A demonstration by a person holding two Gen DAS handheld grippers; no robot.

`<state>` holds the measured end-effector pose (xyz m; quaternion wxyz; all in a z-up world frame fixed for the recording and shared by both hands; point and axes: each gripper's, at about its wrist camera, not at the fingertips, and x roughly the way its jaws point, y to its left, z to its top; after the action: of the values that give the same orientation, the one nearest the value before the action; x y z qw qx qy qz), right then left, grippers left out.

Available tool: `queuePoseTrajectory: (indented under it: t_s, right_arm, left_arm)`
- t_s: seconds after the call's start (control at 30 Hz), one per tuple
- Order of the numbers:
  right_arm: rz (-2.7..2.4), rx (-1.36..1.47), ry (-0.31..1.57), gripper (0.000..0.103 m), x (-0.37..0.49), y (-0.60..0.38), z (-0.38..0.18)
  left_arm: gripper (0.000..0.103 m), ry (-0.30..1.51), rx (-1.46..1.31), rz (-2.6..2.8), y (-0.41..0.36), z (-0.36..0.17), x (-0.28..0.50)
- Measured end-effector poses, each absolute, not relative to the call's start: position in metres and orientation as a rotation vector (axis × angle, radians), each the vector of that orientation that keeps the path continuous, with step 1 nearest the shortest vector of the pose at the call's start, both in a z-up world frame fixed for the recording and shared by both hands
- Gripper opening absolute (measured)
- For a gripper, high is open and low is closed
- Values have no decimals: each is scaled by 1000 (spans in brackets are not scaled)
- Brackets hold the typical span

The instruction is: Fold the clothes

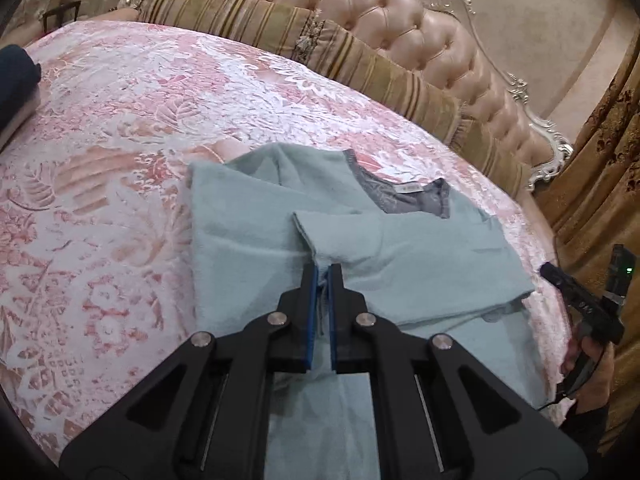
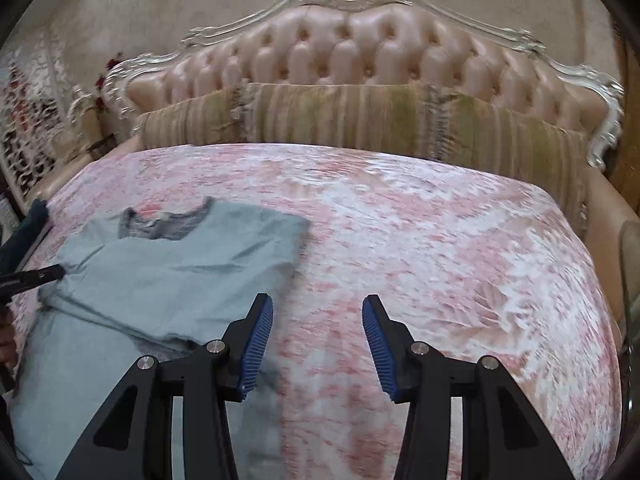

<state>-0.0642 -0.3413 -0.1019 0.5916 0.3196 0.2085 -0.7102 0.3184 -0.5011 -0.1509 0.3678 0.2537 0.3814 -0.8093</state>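
A light blue shirt (image 1: 420, 264) with a grey collar (image 1: 404, 196) lies on the pink patterned bedspread (image 1: 120, 160). One side of it is folded in over the middle. My left gripper (image 1: 325, 270) is shut on that folded-over cloth, and a strip of fabric shows between the blue pads. In the right wrist view the shirt (image 2: 180, 272) lies to the left, and my left gripper (image 2: 58, 272) pokes in at its left edge. My right gripper (image 2: 318, 304) stands open over bare bedspread just right of the shirt, with nothing between its fingers. It also shows as the right gripper (image 1: 547, 271) held in a hand (image 1: 592, 364).
Striped gold bolster pillows (image 2: 360, 120) line the tufted pink headboard (image 2: 360, 48) at the far side. A dark blue folded garment (image 1: 16, 80) lies at the bed's left edge. Brown curtains (image 1: 600, 160) hang close on the right.
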Motion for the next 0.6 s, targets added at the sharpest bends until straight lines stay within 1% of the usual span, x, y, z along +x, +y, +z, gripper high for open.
queuePoseTrajectory:
  t_s: [0.07,0.17,0.3,0.4,0.47,0.6]
  right_arm:
    - [-1605,736,512,48,-55,-351,-106]
    - [-1604,754,619,48,-45,-365,-124]
    - [-1594,792,645,50,-48,-368,-141]
    - [-1604,781,672,51,-45,-367,-140]
    - [-1616,770,674,51,-44,-363,-134]
    - [-1658,717,629,53,-51,-352,-106]
  left_arm:
    - [6,985,649,-2079,-502,-152,319]
    - [6,1008,667,-2057,-505,-157,321]
    - [6,1019,673,-2046,-505,-160,322]
    - [6,993,681,-2049,-503,-159,321]
    - [8,977,683,-2052,-502,-159,321]
    - [9,939,648,-2038,-501,-147,333]
